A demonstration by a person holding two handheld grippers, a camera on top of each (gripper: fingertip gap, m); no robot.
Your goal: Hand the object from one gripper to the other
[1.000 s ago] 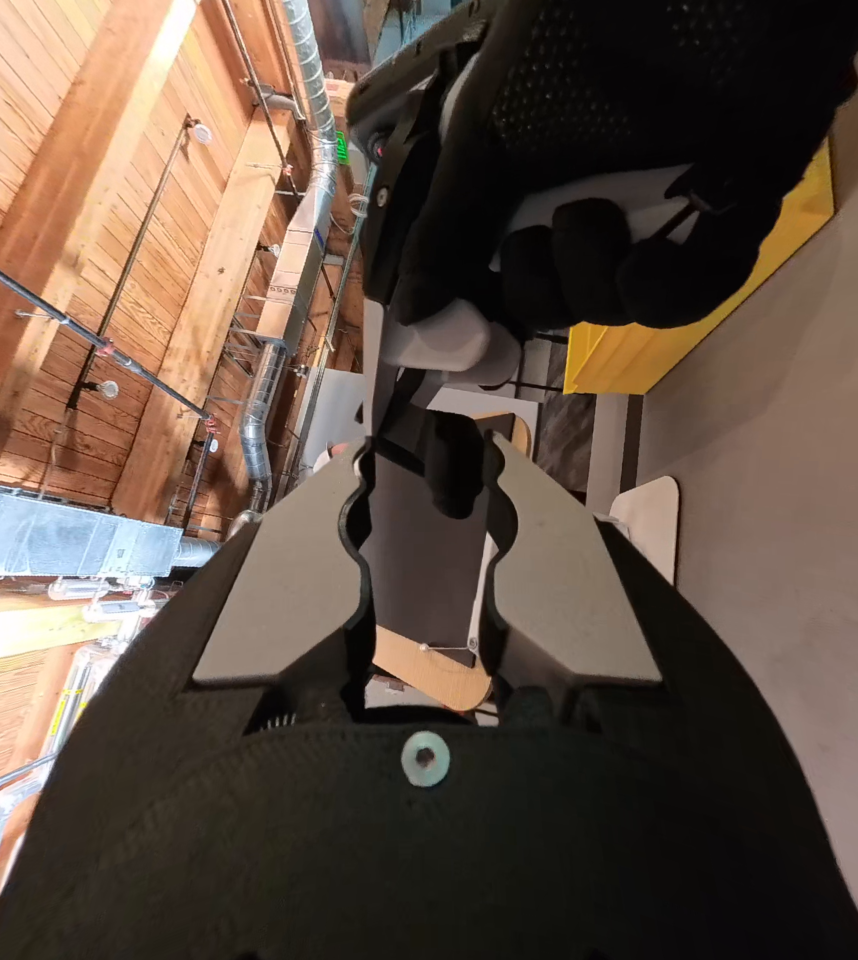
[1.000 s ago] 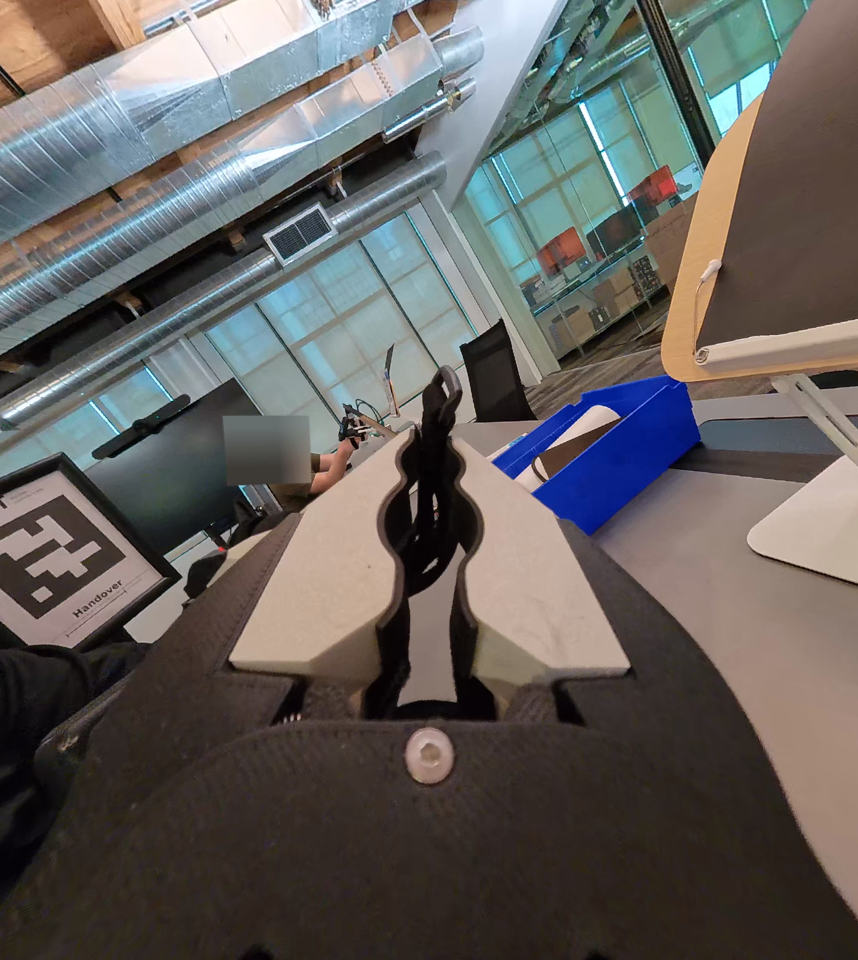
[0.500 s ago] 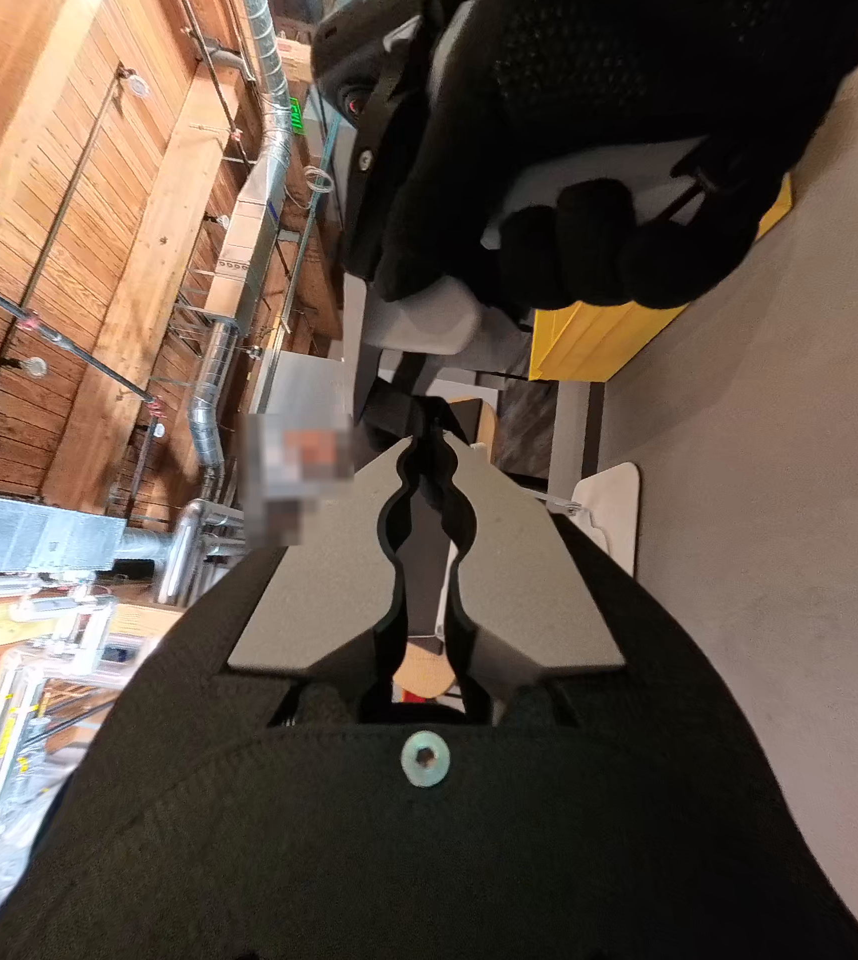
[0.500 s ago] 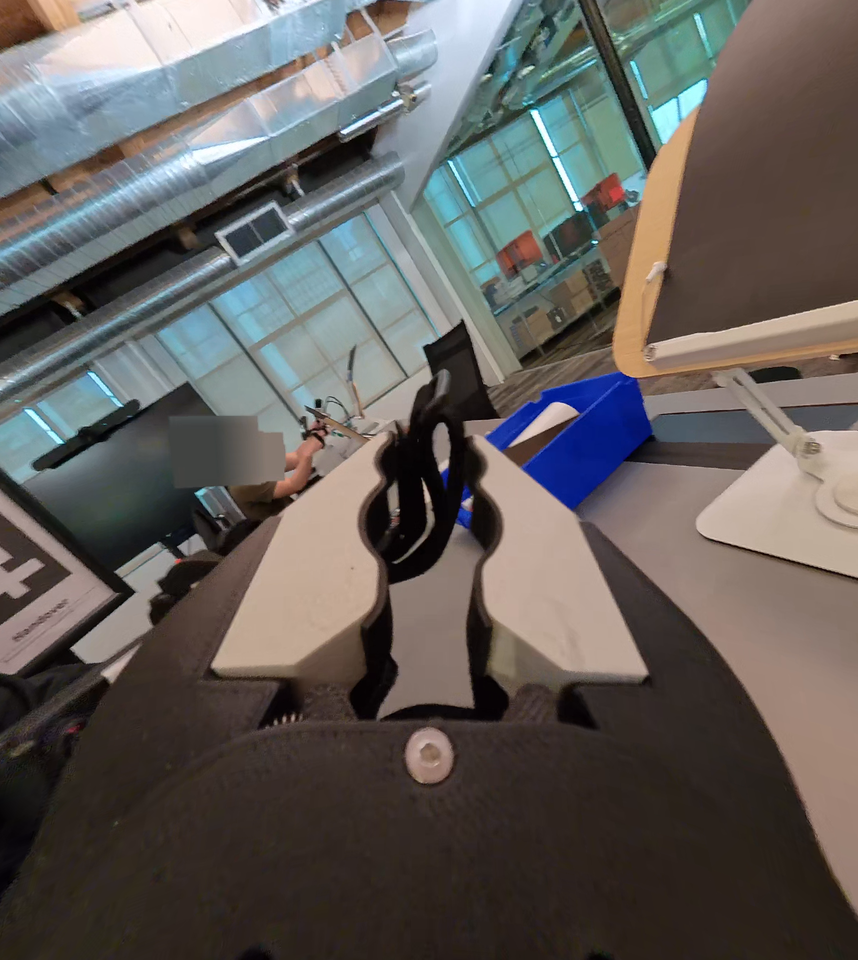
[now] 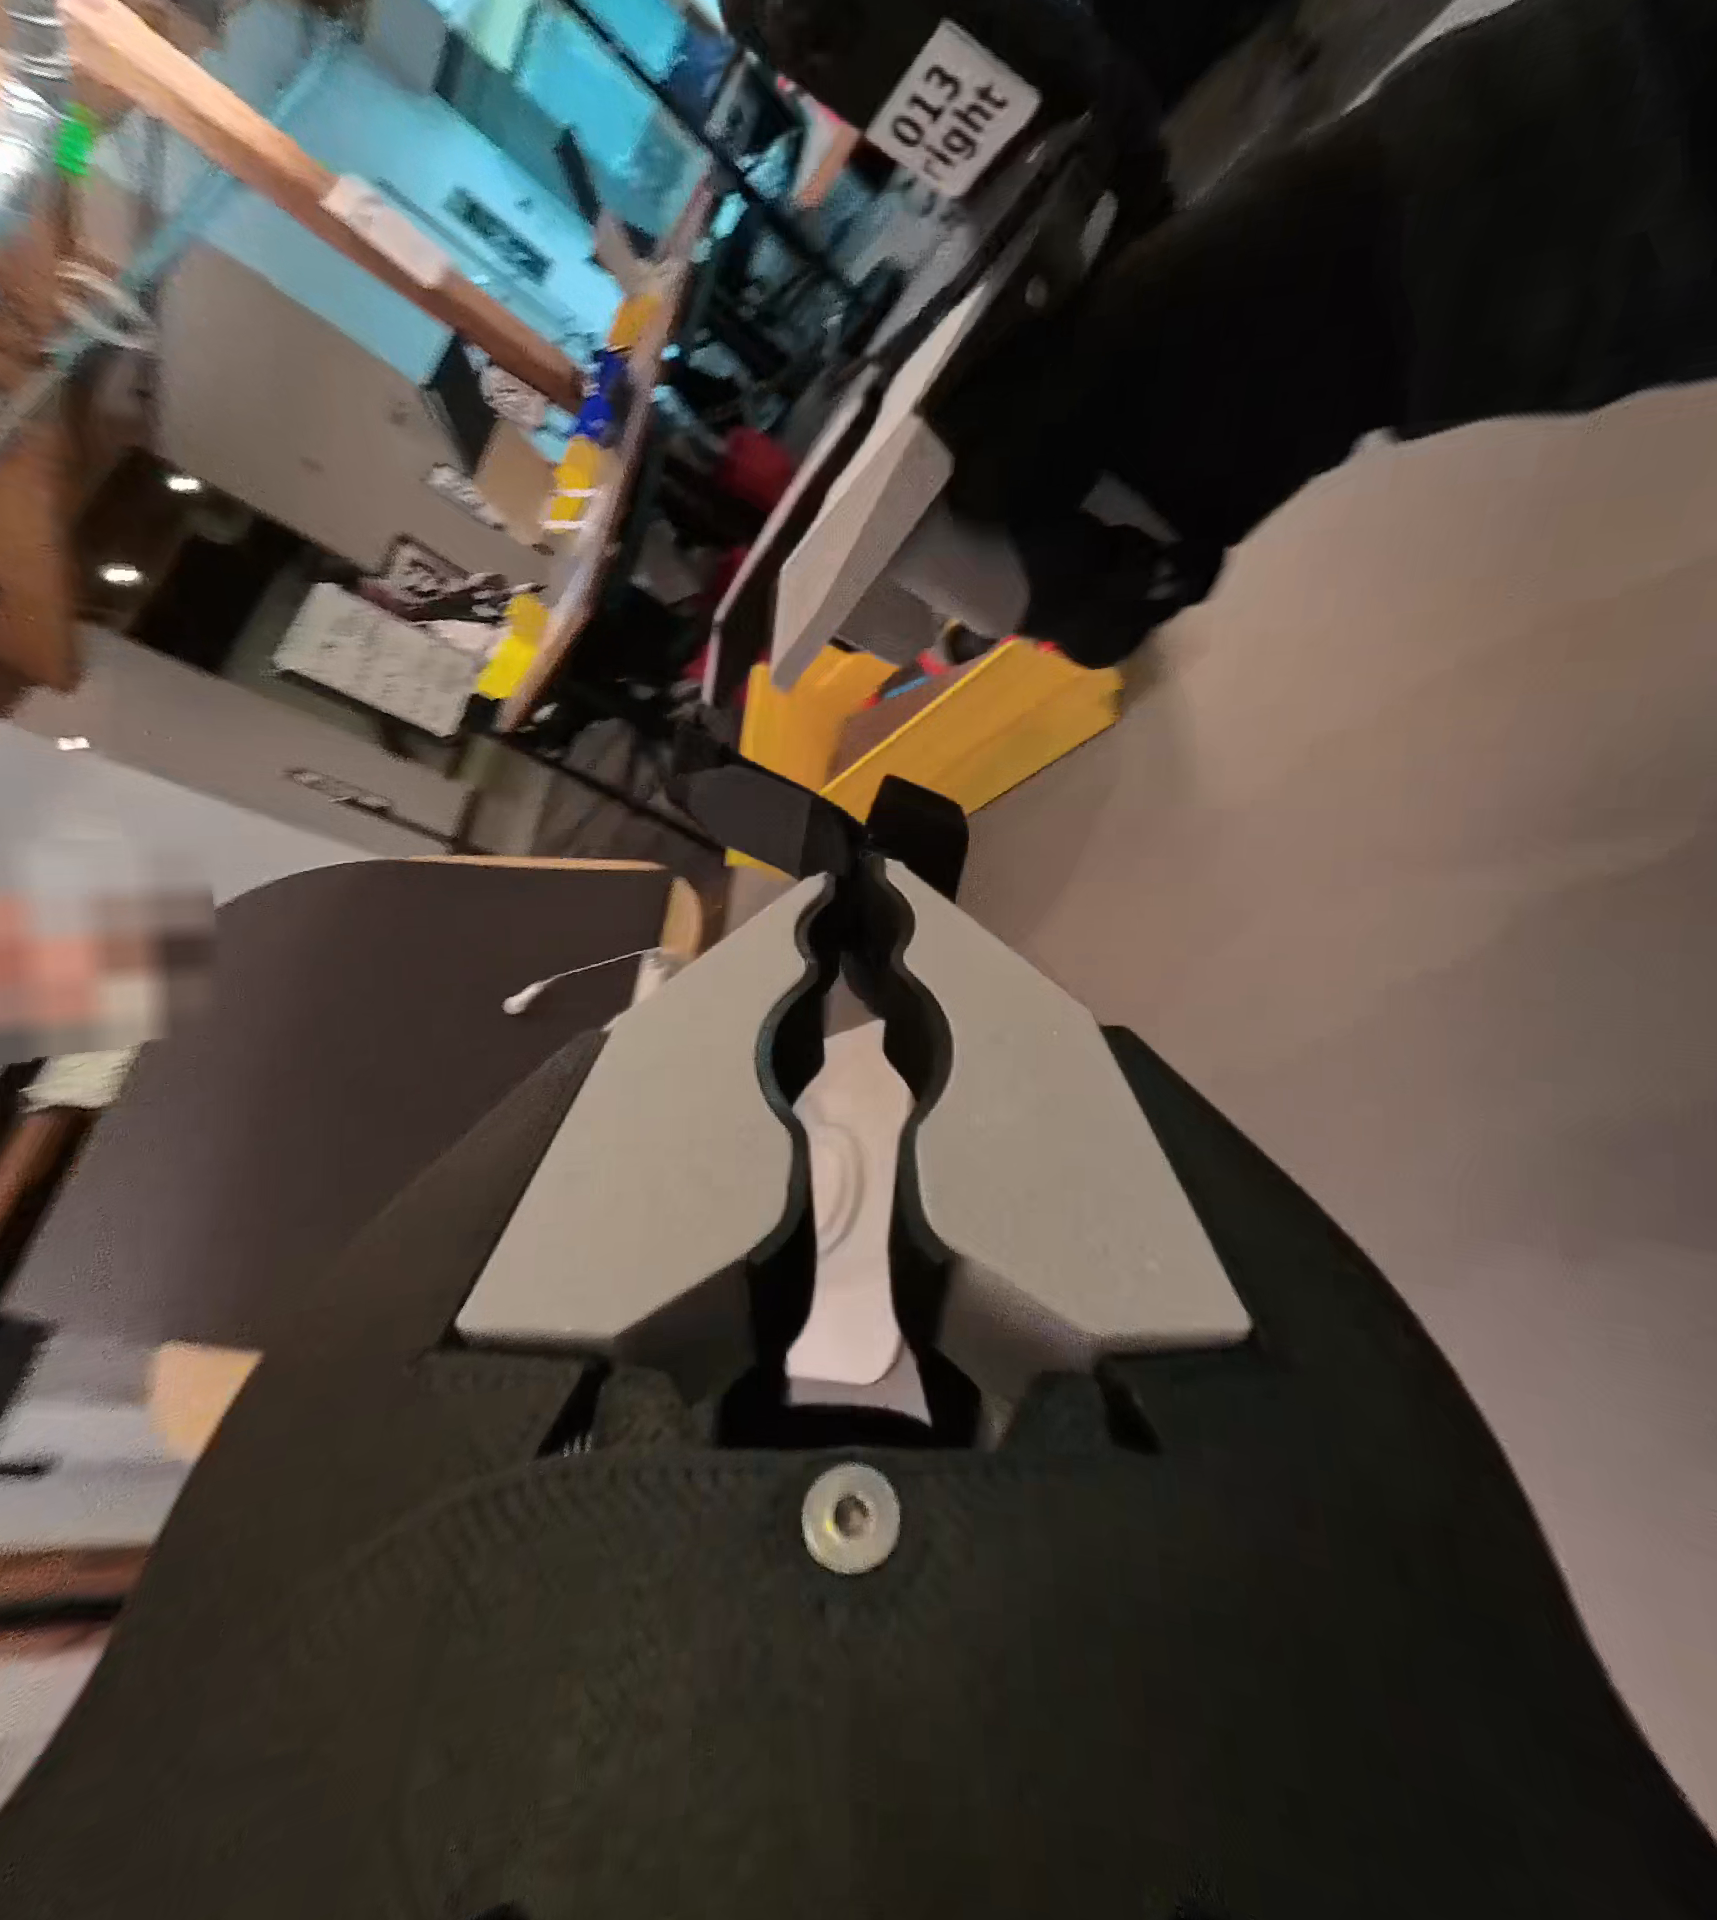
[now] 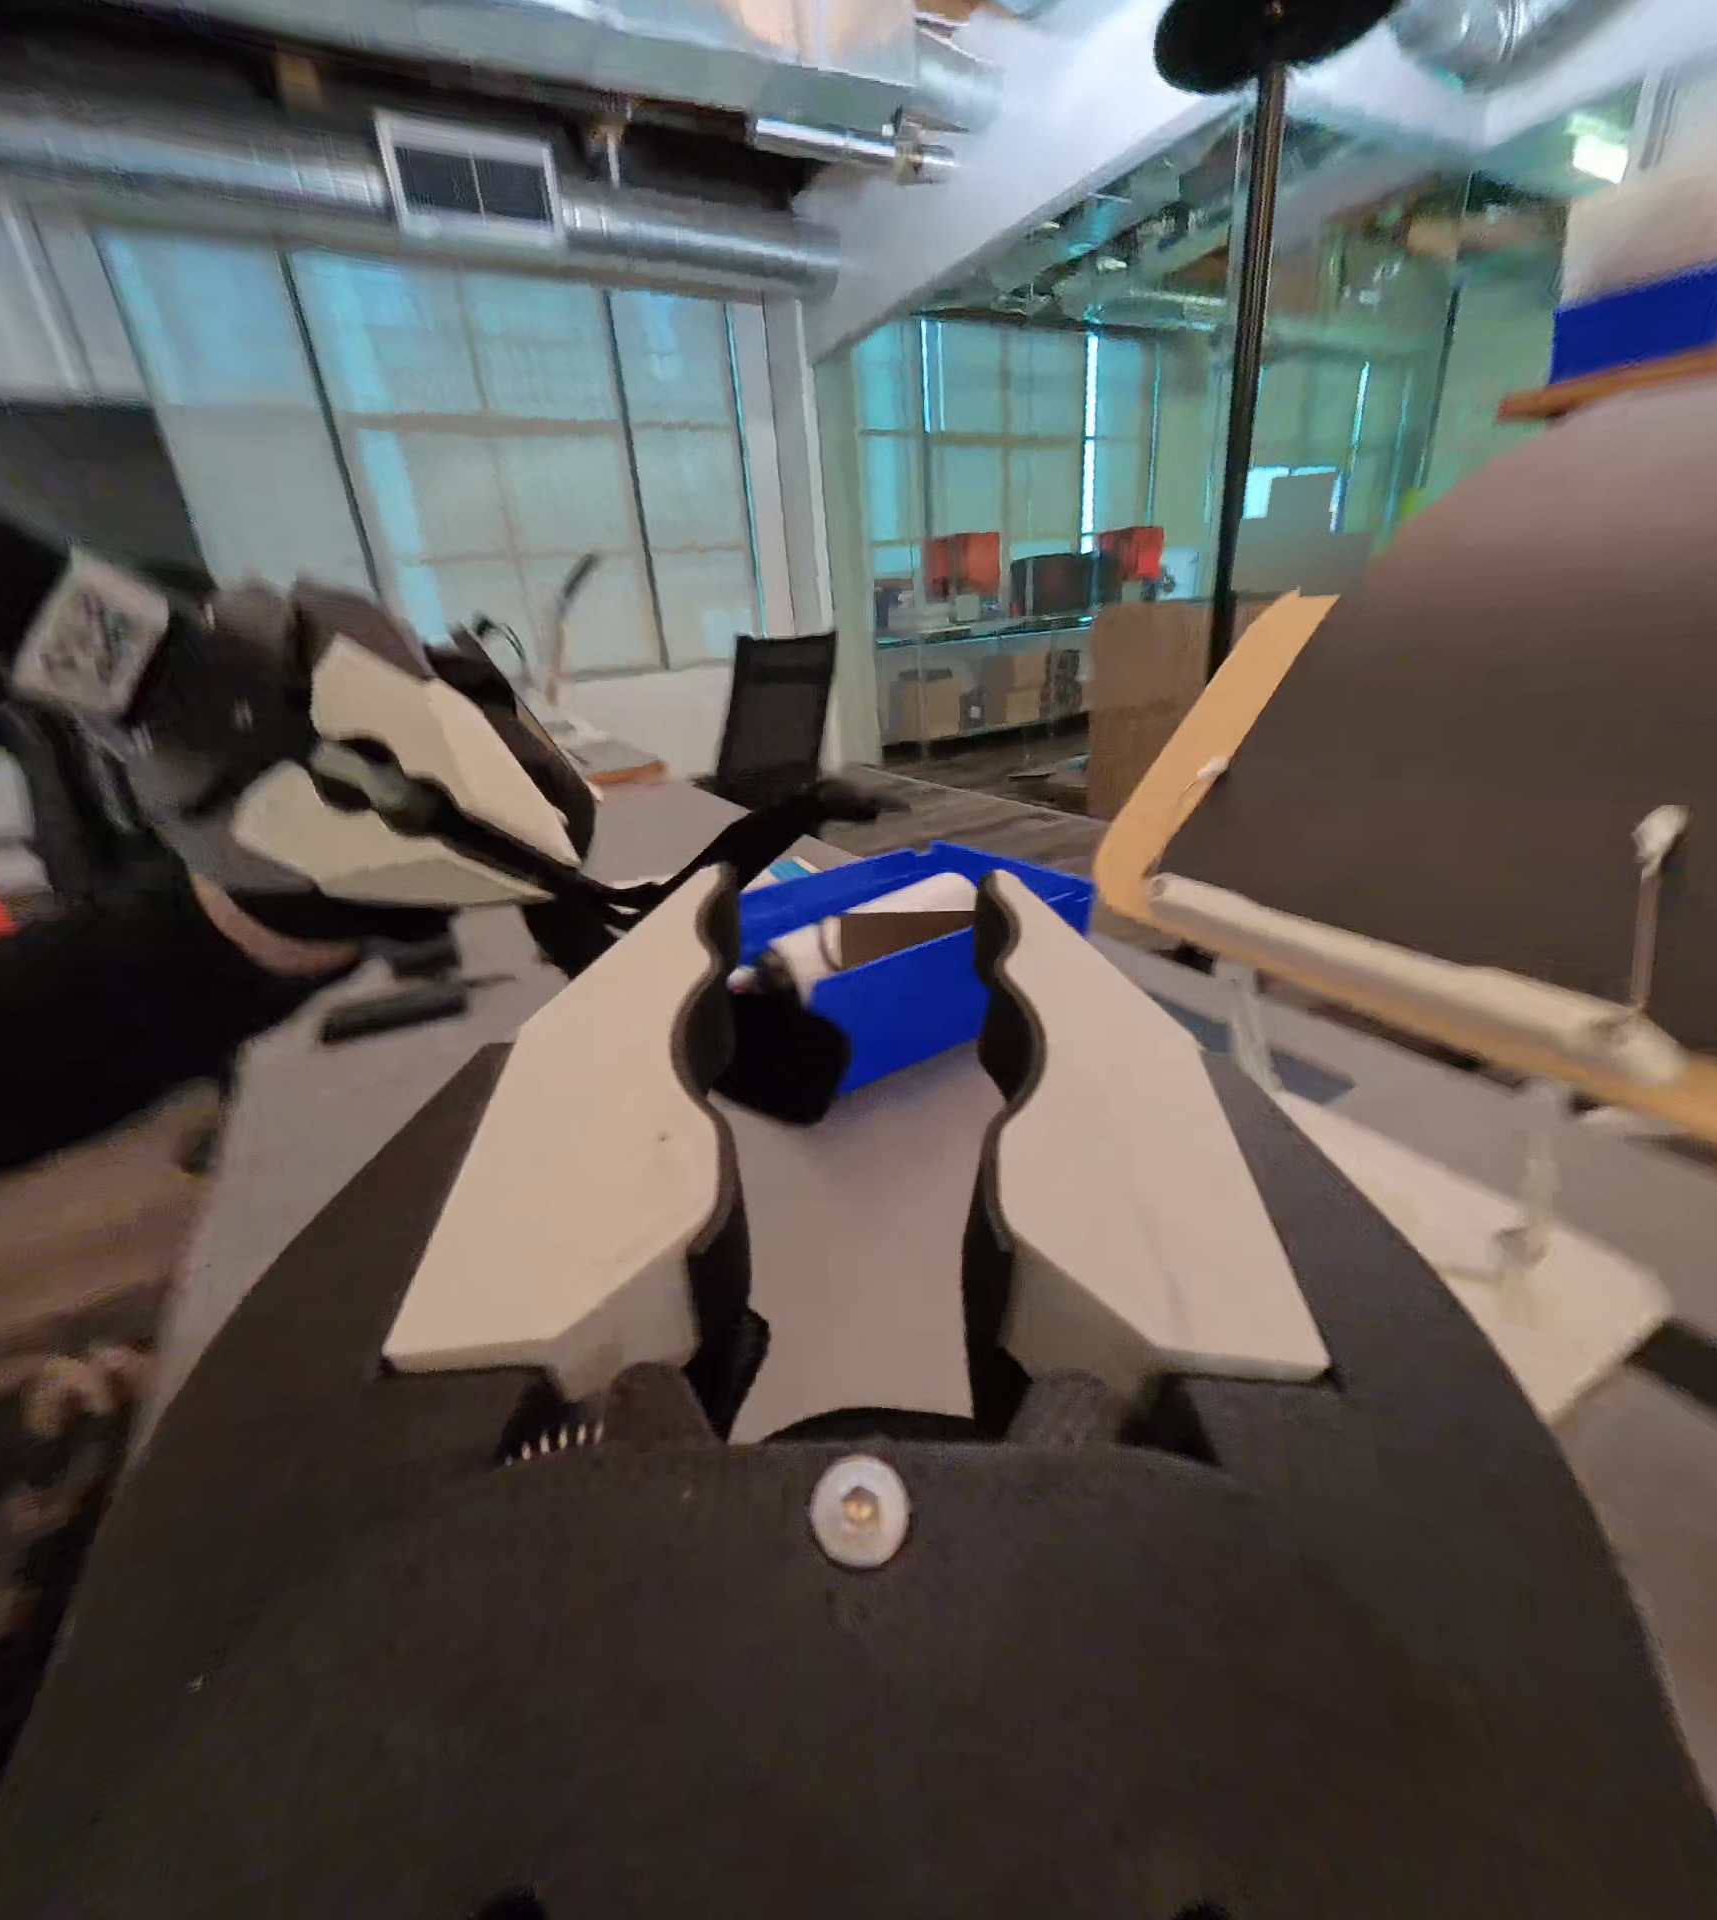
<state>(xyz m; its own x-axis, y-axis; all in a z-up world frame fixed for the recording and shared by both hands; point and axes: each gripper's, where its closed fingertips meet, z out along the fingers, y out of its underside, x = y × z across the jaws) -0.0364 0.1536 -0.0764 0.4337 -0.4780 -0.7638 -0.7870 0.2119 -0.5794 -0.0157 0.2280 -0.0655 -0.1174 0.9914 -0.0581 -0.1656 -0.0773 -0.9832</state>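
Black webbing, a strap (image 5: 838, 842) with a flat buckle-like piece at its end, is clamped at the very tips of the left gripper (image 5: 859, 894), whose grey fingers (image 5: 688, 1122) are pressed almost together around it. From the right wrist view the same strap (image 6: 729, 847) is seen stretching out from the left gripper (image 6: 553, 868) toward the middle of the picture, held in the air above the grey table (image 6: 854, 1226). The right gripper (image 6: 854, 904) is spread wide, with nothing between its fingers (image 6: 584, 1122); the strap passes close to its left fingertip, and whether it touches cannot be told.

Beyond the right gripper, a blue bin (image 6: 895, 997) is set on the table. Inside it, a white rounded object and a brown, box-like one are visible; what they are cannot be made out. A dark rounded thing (image 6: 781, 1060) lies against the bin's near wall.

In the left wrist view, a yellow bin (image 5: 958, 727) is seen on the table (image 5: 1405, 935) past the strap, with red and blue items partly showing inside, too blurred to name. The right gripper (image 5: 864, 540) appears above that bin, gripped by a black-gloved hand (image 5: 1353, 312).

A dark board with a pale wooden edge (image 6: 1560, 727) is held tilted on a white stand (image 6: 1456, 1299) at the right.
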